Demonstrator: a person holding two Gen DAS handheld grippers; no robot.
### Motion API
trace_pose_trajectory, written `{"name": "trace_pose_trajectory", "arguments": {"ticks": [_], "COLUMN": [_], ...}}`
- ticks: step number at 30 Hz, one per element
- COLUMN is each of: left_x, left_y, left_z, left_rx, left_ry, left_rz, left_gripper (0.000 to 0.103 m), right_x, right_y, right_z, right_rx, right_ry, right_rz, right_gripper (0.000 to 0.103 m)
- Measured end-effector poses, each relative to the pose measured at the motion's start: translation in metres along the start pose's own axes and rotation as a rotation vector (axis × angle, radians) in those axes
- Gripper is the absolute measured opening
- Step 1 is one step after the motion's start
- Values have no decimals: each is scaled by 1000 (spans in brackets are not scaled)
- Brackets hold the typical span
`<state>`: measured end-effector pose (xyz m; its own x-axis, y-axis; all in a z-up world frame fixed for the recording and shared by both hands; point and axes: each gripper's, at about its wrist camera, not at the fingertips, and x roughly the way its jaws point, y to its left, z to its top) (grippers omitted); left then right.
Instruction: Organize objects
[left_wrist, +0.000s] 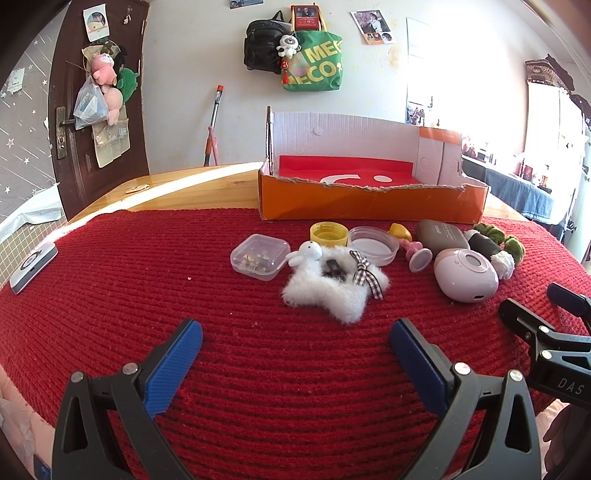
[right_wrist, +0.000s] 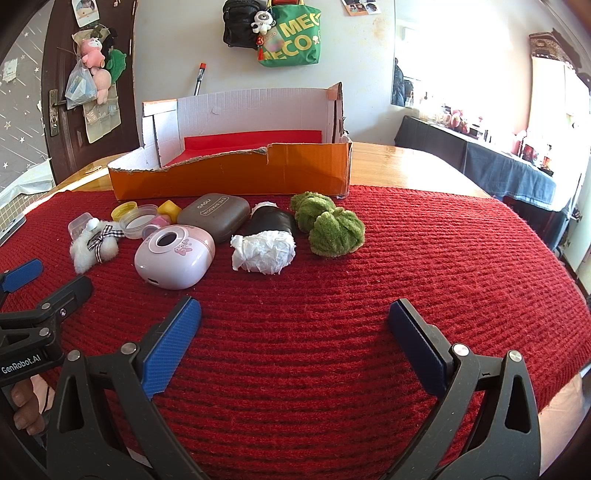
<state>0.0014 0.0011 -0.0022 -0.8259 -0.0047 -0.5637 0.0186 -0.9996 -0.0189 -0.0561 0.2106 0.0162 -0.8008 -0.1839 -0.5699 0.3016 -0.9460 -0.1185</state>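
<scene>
Both grippers spread wide and empty above a red knitted mat (left_wrist: 147, 280); left gripper (left_wrist: 295, 343) facing white fluffy star toy (left_wrist: 332, 291) just ahead; right gripper (right_wrist: 294, 321) nearer pink oval case (right_wrist: 175, 254), ahead-left; empty orange cardboard box (right_wrist: 236, 177) beyond.

Small objects (right_wrist: 173, 254) lie in a row on the red mat (right_wrist: 332, 295) before the open orange box (right_wrist: 236, 177).

Both wrist views sit low over the red mat (left_wrist: 258, 369), tilted down and facing the orange box (left_wrist: 369, 203) at the counter's far side. Left view stands further left, right view further right. Shared: box, pink case (right_wrist: 173, 254), green bag (left_wrist: 314, 62) on the wall.
</scene>
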Motion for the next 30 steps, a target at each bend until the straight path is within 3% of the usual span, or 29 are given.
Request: {"name": "trace_pose_trajectory", "arguments": {"ticks": [25,30], "left_x": [0,0], "left_y": [-1,2], "left_z": [0,9], "left_rx": [-8,-24], "left_ry": [1,36], "left_rz": [5,-22], "left_gripper": [103,103], "right_x": [1,1], "right_y": [0,-2], "right_z": [-1,3], "right_rx": [-2,5], "right_ry": [0,22], "right_rz": [2,23], "right_gripper": [103,103]}}
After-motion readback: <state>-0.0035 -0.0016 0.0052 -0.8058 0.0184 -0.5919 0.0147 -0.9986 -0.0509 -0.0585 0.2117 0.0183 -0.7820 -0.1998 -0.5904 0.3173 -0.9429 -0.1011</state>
